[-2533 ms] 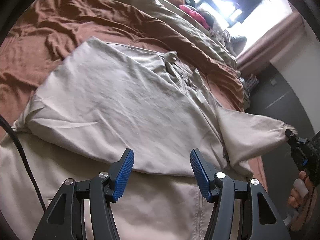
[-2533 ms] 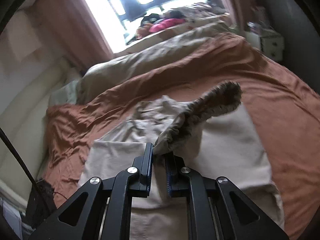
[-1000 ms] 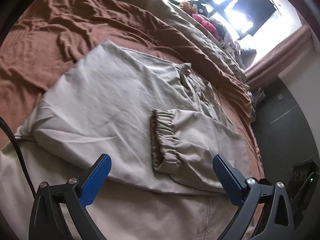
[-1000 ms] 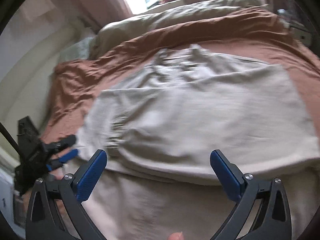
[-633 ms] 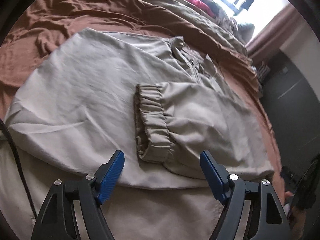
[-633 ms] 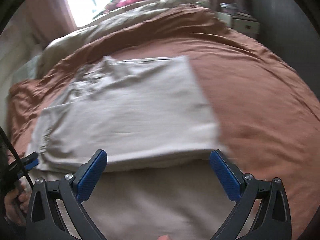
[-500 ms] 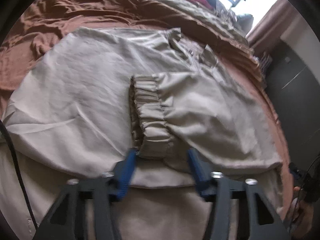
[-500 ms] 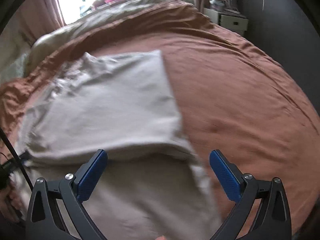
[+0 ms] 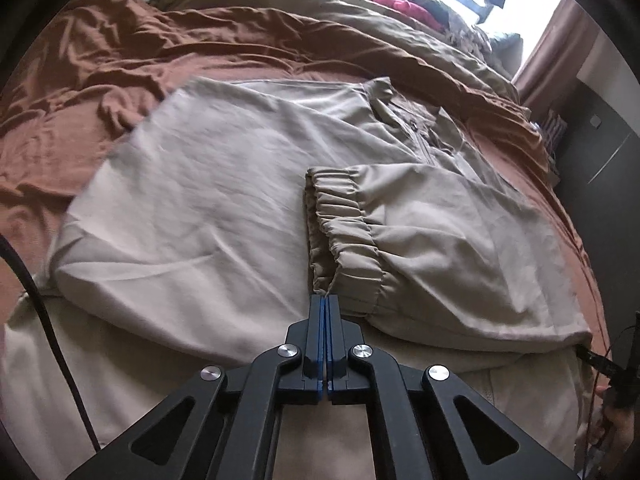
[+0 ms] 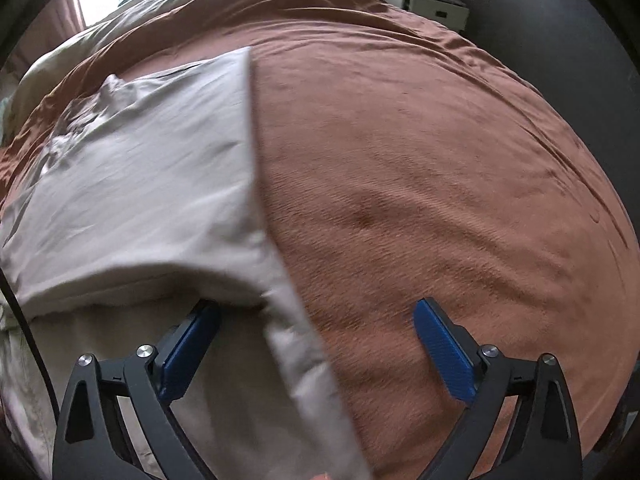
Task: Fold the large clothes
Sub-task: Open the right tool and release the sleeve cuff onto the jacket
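Now beige jacket (image 10: 132, 168) edge beside bare brown bedspread (image 10: 420, 184), right hand-held gripper (image 10: 316, 344) spread.

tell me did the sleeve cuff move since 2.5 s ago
Yes. The sleeve cuff earlier hung off the jacket's right side in the right gripper; it now lies folded across the middle of the beige jacket, just ahead of the left gripper.

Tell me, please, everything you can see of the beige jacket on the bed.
The jacket is a light beige garment of thin, woven-looking fabric, lying flat and partly folded on the brown bedspread. Its collar and a zip placket point toward the far side. One sleeve is folded across the body, its gathered elastic cuff near the middle. The left gripper, jaws together, sits right at the cuff's near edge; whether it pinches fabric cannot be told. The right gripper straddles the jacket's side edge, open.
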`<state>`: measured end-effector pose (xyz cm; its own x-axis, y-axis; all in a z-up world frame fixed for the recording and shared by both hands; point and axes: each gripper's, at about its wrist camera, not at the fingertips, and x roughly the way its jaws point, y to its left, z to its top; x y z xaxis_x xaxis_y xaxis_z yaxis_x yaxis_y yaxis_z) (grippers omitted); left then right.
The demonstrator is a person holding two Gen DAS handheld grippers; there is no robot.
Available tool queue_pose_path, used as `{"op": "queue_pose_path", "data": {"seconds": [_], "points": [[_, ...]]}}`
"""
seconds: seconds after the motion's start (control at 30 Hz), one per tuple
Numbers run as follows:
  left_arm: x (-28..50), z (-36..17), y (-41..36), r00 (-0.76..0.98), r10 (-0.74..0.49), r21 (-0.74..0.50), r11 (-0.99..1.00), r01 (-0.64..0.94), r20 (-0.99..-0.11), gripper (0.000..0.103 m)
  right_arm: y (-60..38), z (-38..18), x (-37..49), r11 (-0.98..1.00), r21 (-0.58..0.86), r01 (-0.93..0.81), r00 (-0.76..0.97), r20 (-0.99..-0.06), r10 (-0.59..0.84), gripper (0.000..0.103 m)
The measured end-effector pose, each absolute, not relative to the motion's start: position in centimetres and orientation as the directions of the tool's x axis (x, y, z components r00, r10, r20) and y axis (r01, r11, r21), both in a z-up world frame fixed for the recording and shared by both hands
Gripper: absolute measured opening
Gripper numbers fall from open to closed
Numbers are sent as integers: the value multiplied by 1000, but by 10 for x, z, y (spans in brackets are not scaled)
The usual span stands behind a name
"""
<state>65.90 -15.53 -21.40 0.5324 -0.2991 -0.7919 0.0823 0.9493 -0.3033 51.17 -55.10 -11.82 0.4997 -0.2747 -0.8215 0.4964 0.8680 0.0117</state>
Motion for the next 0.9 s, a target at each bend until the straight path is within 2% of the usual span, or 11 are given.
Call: {"op": "queue_pose_path", "data": {"seconds": [0.2, 0.37, 0.43, 0.5, 0.53, 0.63, 0.7, 0.83, 0.9], "points": [[656, -211, -141, 541, -263, -288, 957, 39, -799, 0, -570, -127, 506, 851, 65, 521, 518, -817, -255, 98], [660, -207, -134, 544, -322, -369, 929, 23, -775, 0, -568, -131, 511, 853, 63, 518, 522, -813, -257, 98], [661, -205, -139, 542, -348, -391, 920, 40, -765, 16, -565, -129, 507, 861, 86, 502, 535, -813, -231, 98], [662, -205, -147, 552, -371, -403, 913, 69, -746, 68, -557, -123, 500, 870, 113, 480, 552, -810, -199, 98], [662, -205, -150, 561, -372, -402, 913, 77, -739, 74, -555, -120, 496, 875, 125, 467, 561, -807, -184, 98], [665, -211, -161, 570, -328, -342, 936, 86, -754, 74, -547, -110, 488, 891, 156, 426, 593, -792, -145, 98], [668, -219, -165, 558, -289, -292, 953, 85, -778, 65, -543, -96, 484, 901, 182, 395, 632, -766, -122, 98], [670, -229, -172, 537, -228, -204, 973, 105, -812, 56, -541, -75, 485, 901, 195, 387, 674, -727, -132, 98], [669, -229, -172, 529, -211, -183, 977, 107, -822, 41, -540, -74, 493, 898, 180, 402, 669, -727, -154, 98]]}}
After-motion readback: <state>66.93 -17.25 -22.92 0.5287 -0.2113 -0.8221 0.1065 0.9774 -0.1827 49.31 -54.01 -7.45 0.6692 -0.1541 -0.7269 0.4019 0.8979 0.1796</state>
